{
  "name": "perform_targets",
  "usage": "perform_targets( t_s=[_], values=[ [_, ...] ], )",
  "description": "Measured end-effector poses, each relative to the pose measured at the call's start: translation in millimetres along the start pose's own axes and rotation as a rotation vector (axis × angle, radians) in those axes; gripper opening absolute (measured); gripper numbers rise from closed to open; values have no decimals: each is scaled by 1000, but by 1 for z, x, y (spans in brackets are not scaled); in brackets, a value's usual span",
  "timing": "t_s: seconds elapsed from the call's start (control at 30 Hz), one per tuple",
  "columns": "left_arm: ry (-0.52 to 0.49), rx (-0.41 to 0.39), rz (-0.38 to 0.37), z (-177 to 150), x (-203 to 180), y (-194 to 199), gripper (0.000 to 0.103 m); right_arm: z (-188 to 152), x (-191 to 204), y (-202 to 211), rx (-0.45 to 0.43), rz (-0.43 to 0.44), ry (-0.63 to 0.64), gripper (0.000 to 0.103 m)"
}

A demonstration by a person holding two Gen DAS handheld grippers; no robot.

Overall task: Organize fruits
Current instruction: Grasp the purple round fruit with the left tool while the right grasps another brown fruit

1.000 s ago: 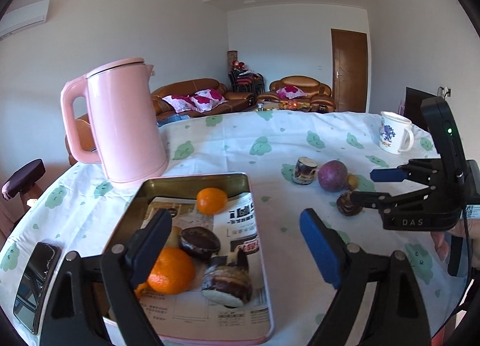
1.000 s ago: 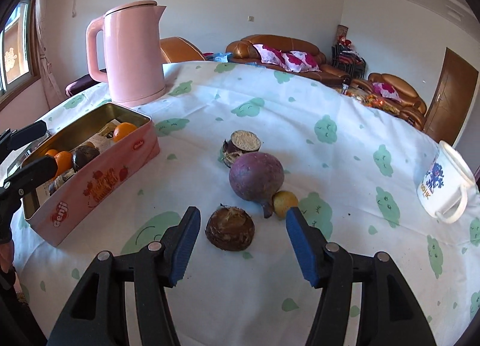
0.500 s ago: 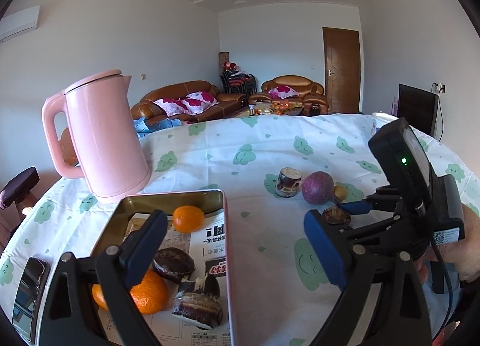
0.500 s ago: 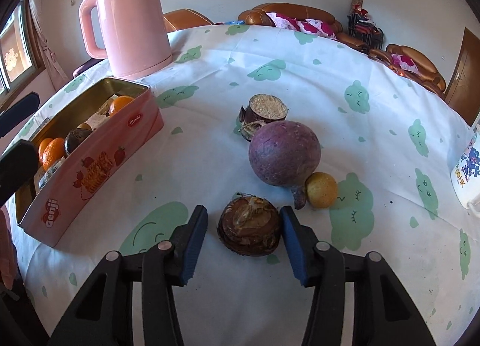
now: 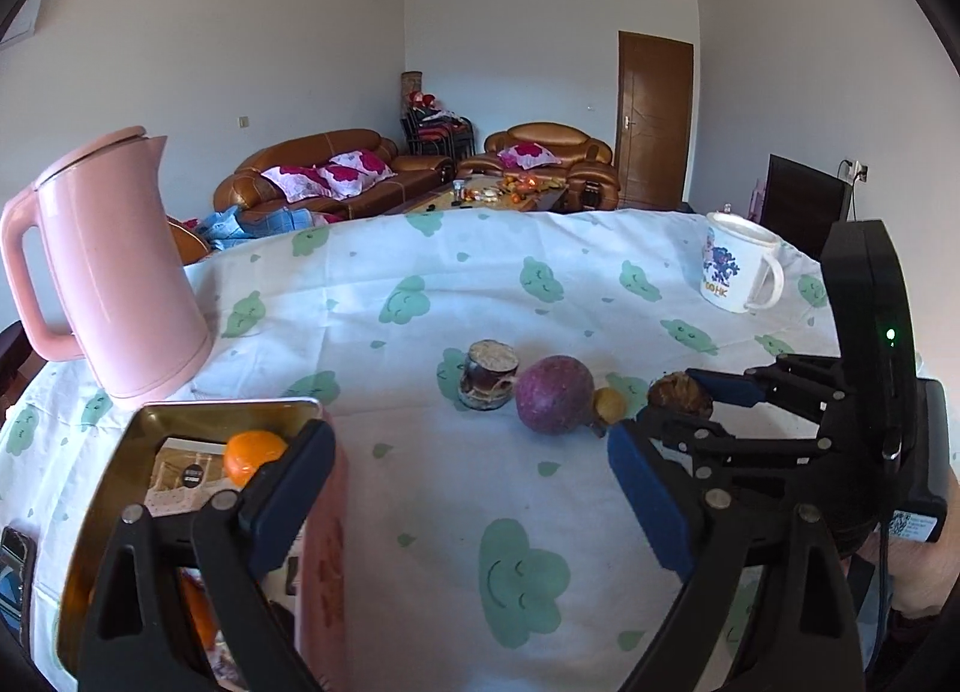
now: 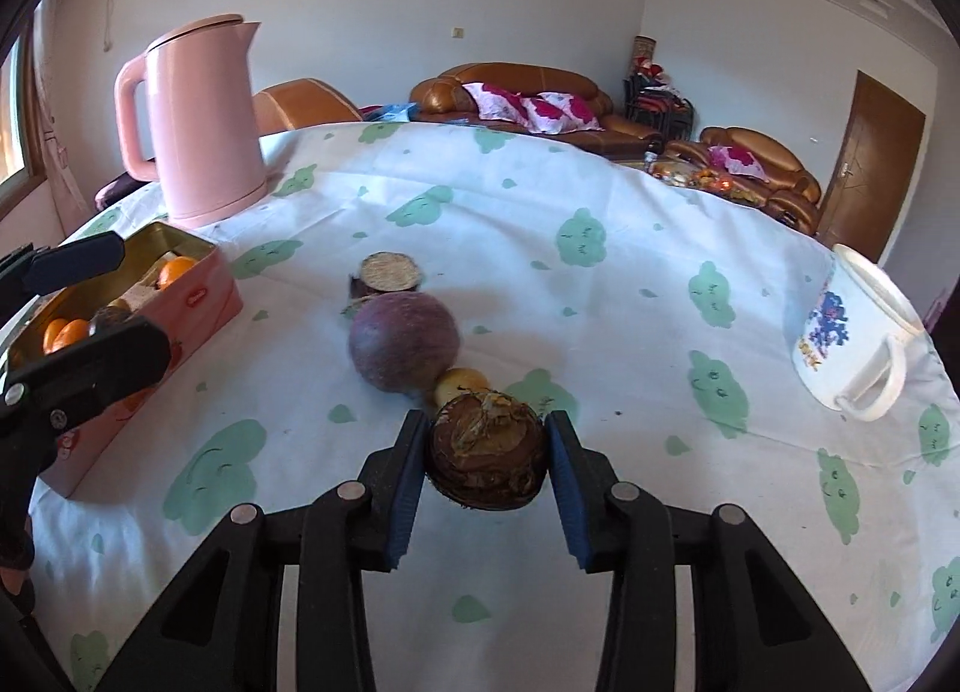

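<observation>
My right gripper (image 6: 485, 431) is shut on a brown, rough round fruit (image 6: 487, 452) just in front of a small yellow fruit (image 6: 459, 379) and a big purple fruit (image 6: 405, 341). Behind those stands a cut dark fruit with a pale top (image 6: 389, 274). In the left wrist view the brown fruit (image 5: 681, 394) shows between the right gripper's blue pads. My left gripper (image 5: 468, 452) is open and holds nothing, over the cloth beside the pink tin (image 5: 324, 542). Oranges (image 5: 255, 455) and dark fruits lie in the tin (image 6: 201, 302).
A tall pink kettle (image 5: 114, 272) stands behind the tin. A white printed mug (image 6: 852, 344) sits at the far right of the round table. A phone (image 5: 12, 566) lies at the left edge. Sofas and a door are beyond the table.
The right gripper moved forward and closed its pads on the brown fruit. The left gripper swung right, from above the tin to over the cloth beside it.
</observation>
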State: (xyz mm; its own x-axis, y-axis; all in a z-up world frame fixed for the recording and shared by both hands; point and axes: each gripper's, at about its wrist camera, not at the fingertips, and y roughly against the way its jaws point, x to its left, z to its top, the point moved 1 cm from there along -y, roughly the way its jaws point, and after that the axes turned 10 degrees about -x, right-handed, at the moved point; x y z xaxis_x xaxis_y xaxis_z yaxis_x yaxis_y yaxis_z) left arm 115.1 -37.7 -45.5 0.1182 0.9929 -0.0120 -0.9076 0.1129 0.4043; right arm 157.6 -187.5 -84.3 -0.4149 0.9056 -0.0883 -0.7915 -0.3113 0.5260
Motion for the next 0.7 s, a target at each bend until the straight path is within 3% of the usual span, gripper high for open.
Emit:
perform_targets(
  t_s=[0.2,0.5,0.67,0.7],
  values=[
    [57,90,0,1,-18,-52,93,2,-35,-4,-20,-101,-52,41],
    [116,177,2,-1,-30,-99,91,2,-51,-5,-26,-76,-117,41],
    [143,224,7,-4,-32,-115,85,1,-49,-3,-36,-80,-110,41],
    [144,223,6,-4,-31,-116,79,2,-48,-3,-37,-80,-106,41]
  ],
)
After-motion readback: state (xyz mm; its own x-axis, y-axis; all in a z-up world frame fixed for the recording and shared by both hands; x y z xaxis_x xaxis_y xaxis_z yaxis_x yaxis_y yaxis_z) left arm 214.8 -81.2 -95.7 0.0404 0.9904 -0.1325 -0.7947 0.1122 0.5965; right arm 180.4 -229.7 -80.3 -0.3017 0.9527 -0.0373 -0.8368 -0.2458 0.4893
